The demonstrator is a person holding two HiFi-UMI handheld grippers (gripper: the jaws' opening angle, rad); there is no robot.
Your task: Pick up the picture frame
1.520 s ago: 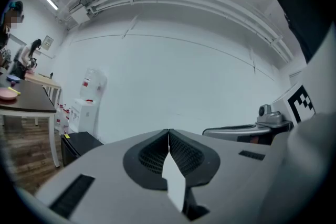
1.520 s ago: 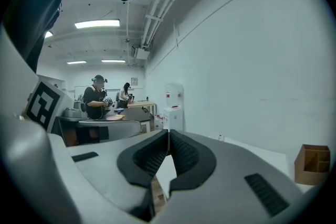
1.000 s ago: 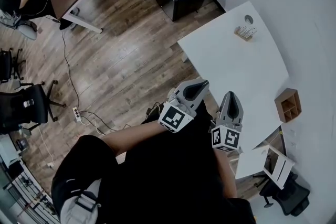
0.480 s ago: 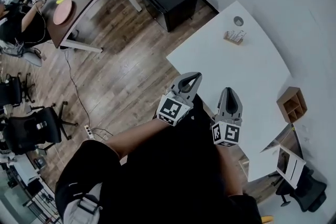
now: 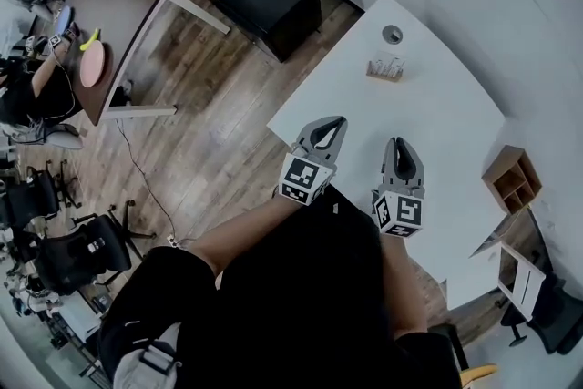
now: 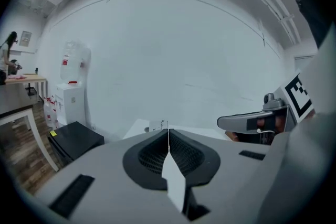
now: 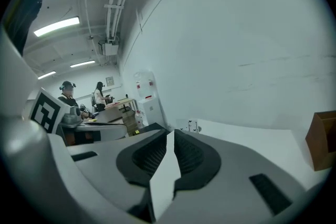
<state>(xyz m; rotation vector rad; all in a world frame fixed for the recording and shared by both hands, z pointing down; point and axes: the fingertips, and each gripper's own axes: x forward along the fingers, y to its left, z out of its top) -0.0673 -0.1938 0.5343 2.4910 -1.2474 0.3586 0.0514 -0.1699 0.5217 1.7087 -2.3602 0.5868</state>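
While both handheld tools hang over the near edge of the broad white curved tabletop (image 5: 446, 118), the task's thing is not yet in either one. Furthest left, off the table, a low black cabinet (image 5: 269, 0) sits on the wood floor. Next comes the left gripper (image 5: 329, 125), its jaws clenched tight on nothing and its tips aimed across the table. Beyond it, toward the far side and well apart from both tools, stands the small pale picture frame (image 5: 386, 67), with a little round grey object (image 5: 392, 34) just behind it. From above, the frame's long axis seems to run across the table, roughly crosswise to the way the grippers point. In both gripper views it shows as a small upright card, so I take its broad face to look back toward the person, though it is too small to be sure. It looks light and stiff. If it is glazed it would be slick and easy to crack, so I would pinch it gently across its thin depth at the top edge or a side rail, not on the pane. The right gripper (image 5: 401, 145) has its jaws a bare sliver apart with nothing between them. Both tools would have to spread before a grasp. At the table's right end sits a small brown wooden cubby box (image 5: 515, 180).
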